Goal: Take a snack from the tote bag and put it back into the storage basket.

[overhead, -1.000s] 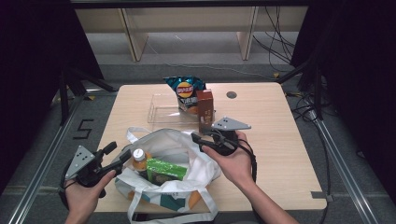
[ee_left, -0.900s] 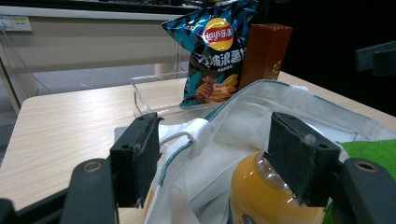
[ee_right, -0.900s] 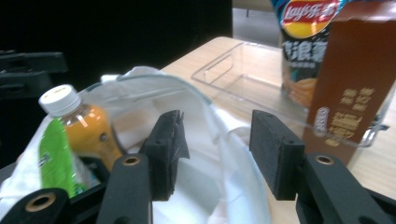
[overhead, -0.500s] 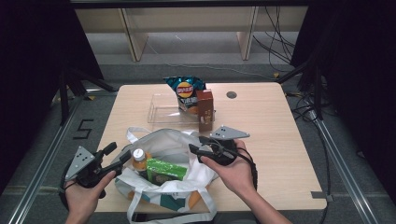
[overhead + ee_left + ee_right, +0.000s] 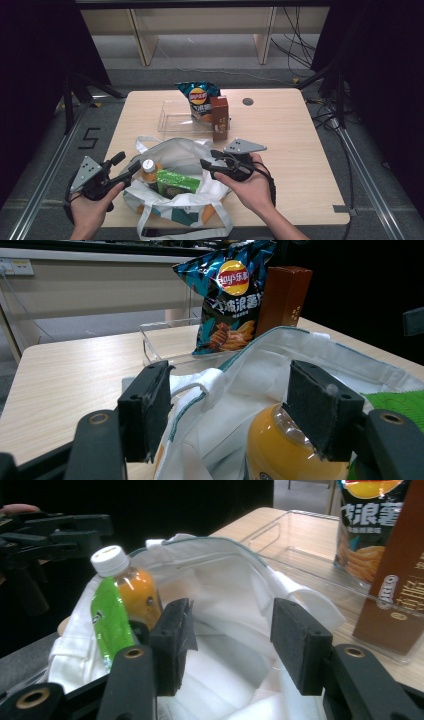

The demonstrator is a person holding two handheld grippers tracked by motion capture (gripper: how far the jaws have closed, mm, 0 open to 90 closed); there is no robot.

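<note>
Standing beside a brown carton [image 5: 219, 116], the Lay's chip bag [image 5: 199, 99] faces both hand-held grippers, jaws wide.

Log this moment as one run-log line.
left gripper: open, at bag rim | right gripper: open, over bag | bottle, green pack: in bag

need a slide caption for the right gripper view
Open hand-held gripper poised over white bag holding orange bottle.

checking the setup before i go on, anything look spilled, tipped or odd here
Nothing stands out. The blue chip bag and brown carton stand upright in the clear plastic tray; the orange juice bottle and green packet sit inside the white tote bag. No spill visible.
</note>
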